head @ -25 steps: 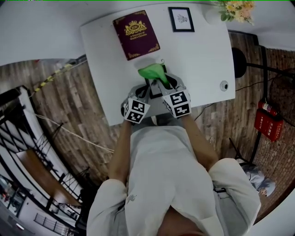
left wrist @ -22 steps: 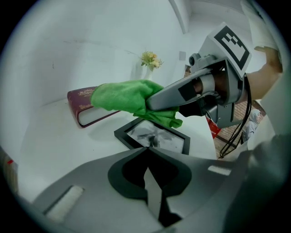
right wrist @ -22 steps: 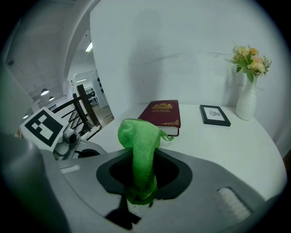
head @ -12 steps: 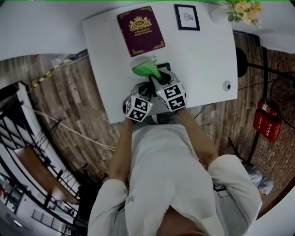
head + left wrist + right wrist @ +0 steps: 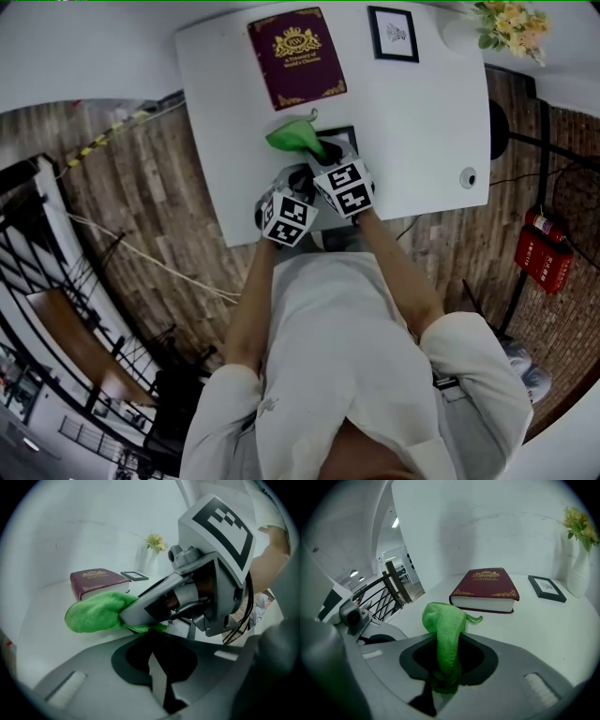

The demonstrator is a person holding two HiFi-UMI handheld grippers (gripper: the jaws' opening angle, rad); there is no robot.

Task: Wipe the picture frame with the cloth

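My right gripper (image 5: 443, 677) is shut on a green cloth (image 5: 445, 625), which sticks up out of its jaws. In the head view the cloth (image 5: 292, 138) hangs over the near middle of the white table (image 5: 422, 122), beside a black picture frame (image 5: 345, 138). My left gripper (image 5: 157, 667) is closed on a thin pale slab seen edge-on, which appears to be that frame. From the left gripper view, the right gripper (image 5: 131, 613) crosses just ahead, with the cloth (image 5: 93, 611) at its tip. Most of the frame is hidden under both grippers.
A maroon book (image 5: 295, 56) lies at the table's far side. A second small black frame (image 5: 394, 35) lies flat to its right. A white vase of flowers (image 5: 502, 23) stands at the far right corner. A small round object (image 5: 467, 176) sits near the right edge.
My right gripper has slid left and a little away across the frame, carrying the cloth. The left gripper has barely moved.
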